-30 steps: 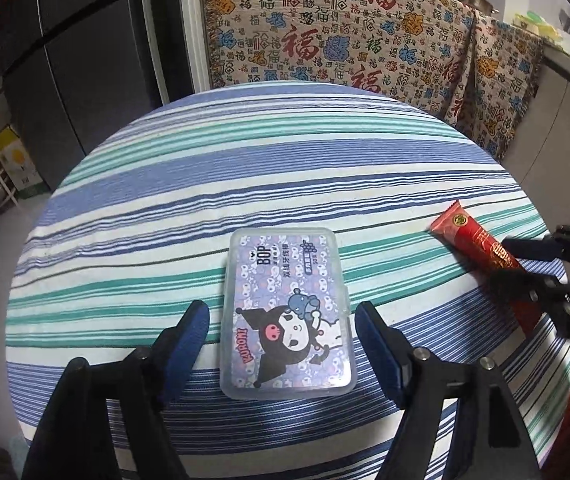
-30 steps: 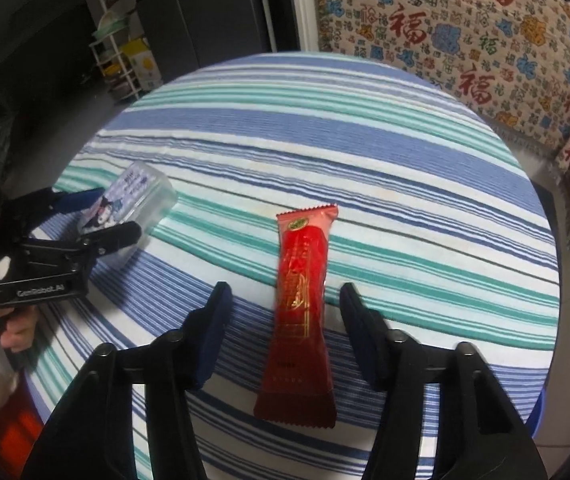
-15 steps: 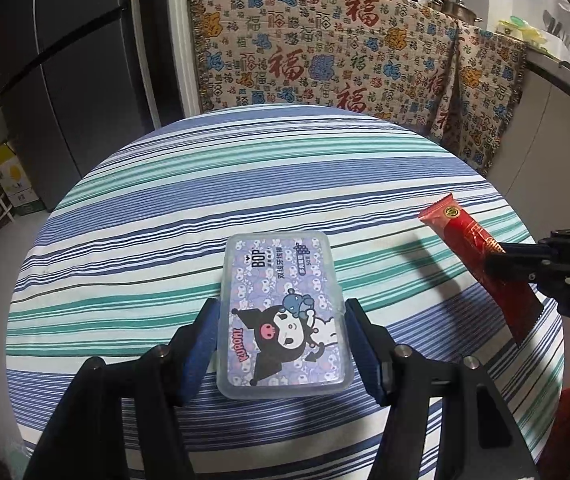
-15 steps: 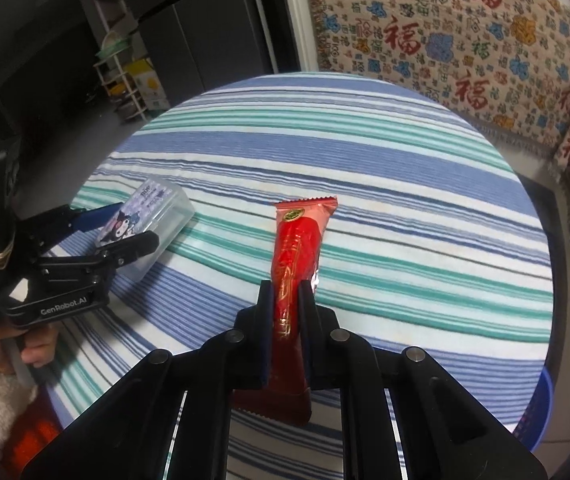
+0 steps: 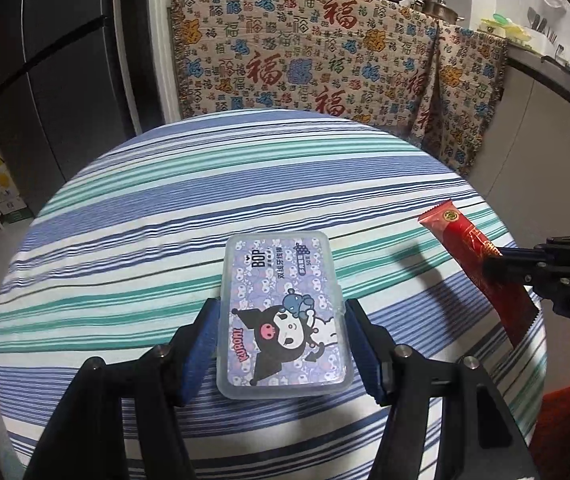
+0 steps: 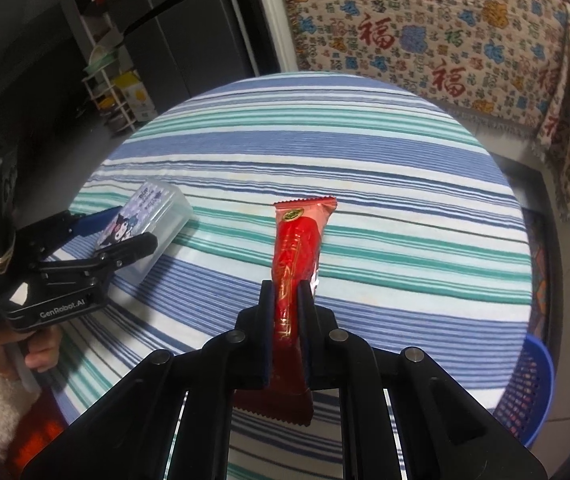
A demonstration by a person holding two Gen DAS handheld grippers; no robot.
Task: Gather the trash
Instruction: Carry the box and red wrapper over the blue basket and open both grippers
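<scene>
The right gripper (image 6: 287,300) pinches the red wrapper (image 6: 299,240) low on its length, above the counter's (image 6: 365,160) near edge; the slick film could slide out. The left gripper's (image 5: 281,344) fingers clamp the plastic box (image 5: 281,312), which could slip free.

Above the table (image 5: 165,208), the box (image 5: 283,312) sits left of the wrapper (image 5: 473,256); basket (image 6: 533,392) beside table.

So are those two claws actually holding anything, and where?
Yes. The left gripper clamps the plastic box by its long sides; the right gripper pinches the red wrapper near its middle.
</scene>
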